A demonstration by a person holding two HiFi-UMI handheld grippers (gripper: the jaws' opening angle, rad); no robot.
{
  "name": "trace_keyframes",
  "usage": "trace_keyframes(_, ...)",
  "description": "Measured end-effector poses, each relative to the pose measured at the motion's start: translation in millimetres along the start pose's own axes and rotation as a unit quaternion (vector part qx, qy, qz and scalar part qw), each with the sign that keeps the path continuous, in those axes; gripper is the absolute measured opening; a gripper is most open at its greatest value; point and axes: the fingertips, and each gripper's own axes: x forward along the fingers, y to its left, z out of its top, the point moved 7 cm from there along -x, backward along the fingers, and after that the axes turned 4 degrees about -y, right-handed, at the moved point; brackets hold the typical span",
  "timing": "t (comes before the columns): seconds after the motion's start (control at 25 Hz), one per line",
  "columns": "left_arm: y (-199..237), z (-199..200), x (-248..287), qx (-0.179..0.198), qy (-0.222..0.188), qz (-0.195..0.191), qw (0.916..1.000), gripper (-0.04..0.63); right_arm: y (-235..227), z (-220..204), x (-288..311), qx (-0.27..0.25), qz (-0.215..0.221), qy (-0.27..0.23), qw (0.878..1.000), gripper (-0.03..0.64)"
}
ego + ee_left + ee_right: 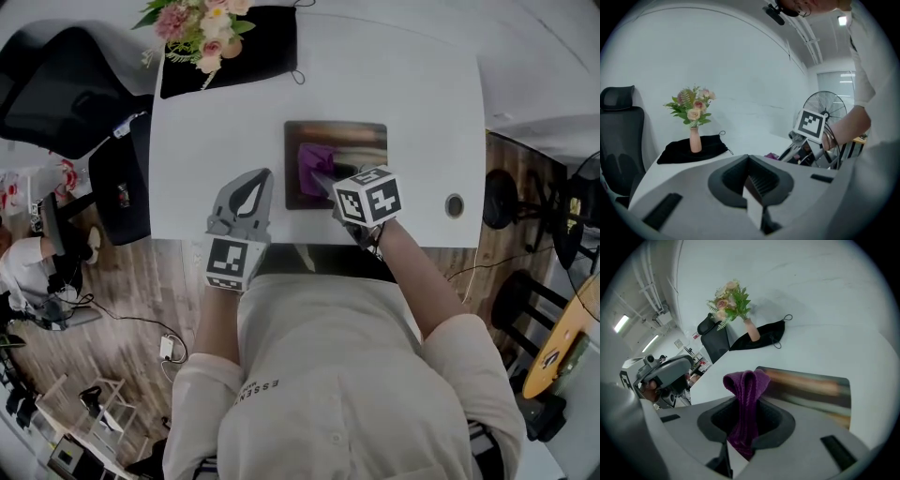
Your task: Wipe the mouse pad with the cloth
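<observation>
The mouse pad [352, 141] is a dark rectangle on the white table [216, 131], straight ahead of me. A purple cloth [313, 165] sits bunched on its left part. My right gripper [325, 184] reaches onto the pad's near edge and is shut on the cloth. In the right gripper view the cloth [746, 394] stands folded up between the jaws of my right gripper [744, 414], with the pad [811, 389] just beyond. My left gripper [251, 187] rests over bare table left of the pad. In the left gripper view my left gripper [751, 174] has its jaws shut on nothing.
A vase of flowers [201, 26] stands on a black cloth [258, 52] at the table's far edge. A cable hole [455, 204] is near the right front edge. A black office chair [52, 84] stands to the left, stools [500, 197] to the right.
</observation>
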Motion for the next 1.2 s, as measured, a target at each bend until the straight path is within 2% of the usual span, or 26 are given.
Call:
trace_keyframes(0.28, 18, -9, -23, -0.010, 0.005, 0.025, 0.9996, 0.000, 26, 8, 39, 0.006, 0.028, 0.021, 0.999, 0.100)
trace_keyframes(0.52, 21, -8, -29, -0.013, 0.002, 0.036, 0.9993, 0.000, 26, 3, 50, -0.028, 0.001, 0.049, 0.998, 0.100)
trace_keyframes(0.64, 23, -9, -27, -0.015, 0.001, 0.038, 0.9992, 0.000, 20, 2, 49, -0.025, -0.001, 0.051, 0.998, 0.100)
trace_keyframes(1.2, -6, -5, 4, -0.008, 0.000, 0.006, 0.9999, 0.000, -28, -13, 9, 0.002, -0.028, 0.041, 0.999, 0.100)
